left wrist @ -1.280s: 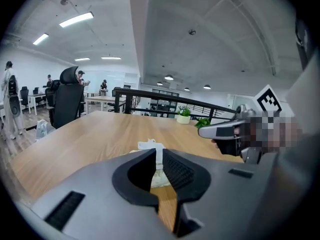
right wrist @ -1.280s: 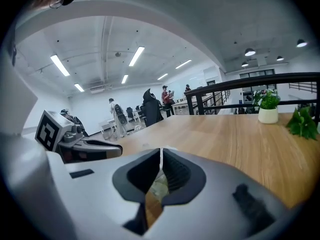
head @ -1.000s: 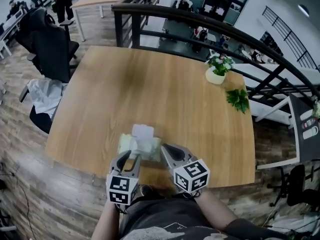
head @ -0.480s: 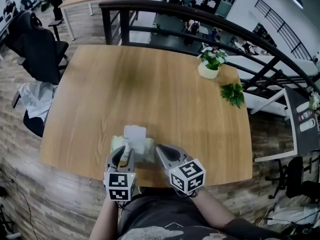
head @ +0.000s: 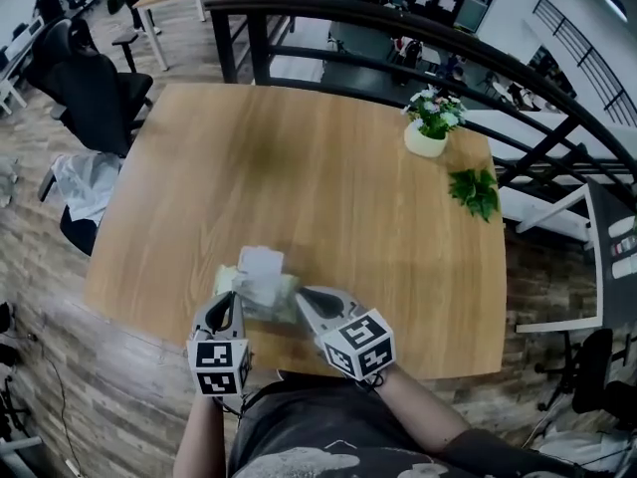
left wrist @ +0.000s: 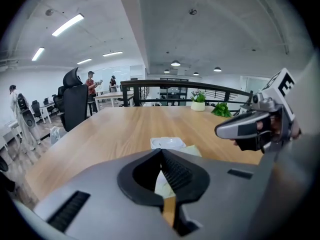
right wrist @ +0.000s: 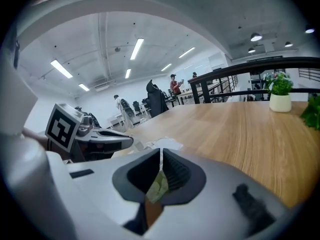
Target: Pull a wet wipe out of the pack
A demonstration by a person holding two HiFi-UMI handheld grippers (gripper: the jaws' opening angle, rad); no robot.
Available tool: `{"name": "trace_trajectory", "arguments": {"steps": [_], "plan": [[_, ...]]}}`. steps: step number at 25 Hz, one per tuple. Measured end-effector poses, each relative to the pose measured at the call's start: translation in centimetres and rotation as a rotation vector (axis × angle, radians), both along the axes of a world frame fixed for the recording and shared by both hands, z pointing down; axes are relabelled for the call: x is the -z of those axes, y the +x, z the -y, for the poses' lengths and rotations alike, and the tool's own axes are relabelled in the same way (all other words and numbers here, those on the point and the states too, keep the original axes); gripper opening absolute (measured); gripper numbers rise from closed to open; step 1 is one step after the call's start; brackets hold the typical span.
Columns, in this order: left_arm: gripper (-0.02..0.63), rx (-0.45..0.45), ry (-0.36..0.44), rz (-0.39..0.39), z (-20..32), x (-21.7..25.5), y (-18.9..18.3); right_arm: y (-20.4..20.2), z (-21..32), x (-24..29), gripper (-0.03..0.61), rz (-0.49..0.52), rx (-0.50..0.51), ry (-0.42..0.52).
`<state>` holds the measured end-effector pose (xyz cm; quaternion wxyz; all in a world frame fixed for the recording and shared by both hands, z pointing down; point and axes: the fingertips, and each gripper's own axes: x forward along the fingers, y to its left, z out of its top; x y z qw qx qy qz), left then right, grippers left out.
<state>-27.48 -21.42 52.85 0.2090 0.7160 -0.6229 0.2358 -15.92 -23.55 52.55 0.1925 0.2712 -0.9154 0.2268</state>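
1. Our left gripper (left wrist: 161, 156) is closed. Its ribbed black pads are pinched together on a thin, pale sheet, which we take for the wipe (left wrist: 162, 184).
2. Our right gripper (right wrist: 161, 156) is closed too. Its ribbed pads are clamped on a crinkled, green-tinted edge of the pack (head: 282, 292).
3. The pack is soft, pale green and pillow-shaped. It sits at the near edge of the surface (head: 328, 187), with the left gripper at its left end and the right gripper at its right end.
4. The wipe rises from the pack's top, just on our side of the lid (left wrist: 169, 143). The lid is a stiff white rounded rectangle with an oval recess, and it is lifted open.
5. The surface is smooth, light wood with long straight grain and rounded corners.
6. Near its far right corner stands a round white pot (head: 426, 139) of small flowers. A leafy green sprig (head: 475, 193) lies near the pot, toward the right edge.
7. A curved black metal railing (head: 398, 28) runs behind the surface.
8. A black padded chair (head: 95, 88) stands off its left side, on a wood-plank floor.
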Motion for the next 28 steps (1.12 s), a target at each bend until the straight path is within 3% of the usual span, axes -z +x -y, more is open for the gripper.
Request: {"name": "trace_trajectory", "arguments": {"steps": [6, 12, 14, 20, 28], "plan": [[0.015, 0.027, -0.001, 0.024, 0.1, 0.2, -0.3, -0.8, -0.6, -1.0, 0.029, 0.000, 0.090, -0.033], [0.015, -0.071, 0.001, -0.004, -0.3, 0.1, -0.3, -2.8, -1.9, -1.9, 0.035, -0.018, 0.124, -0.053], [0.015, -0.101, -0.004, -0.044, -0.3, -0.2, -0.6, -3.6, -2.0, -2.4, 0.120, -0.035, 0.121, -0.059], [0.015, -0.185, -0.012, -0.085, 0.2, -0.7, -1.8, -5.1, -2.1, -3.7, 0.162, -0.112, 0.095, -0.062], [0.015, -0.248, -0.006, -0.093, -0.1, -0.6, -1.7, -5.9, -1.6, -4.7, 0.179, -0.219, 0.089, -0.006]]}}
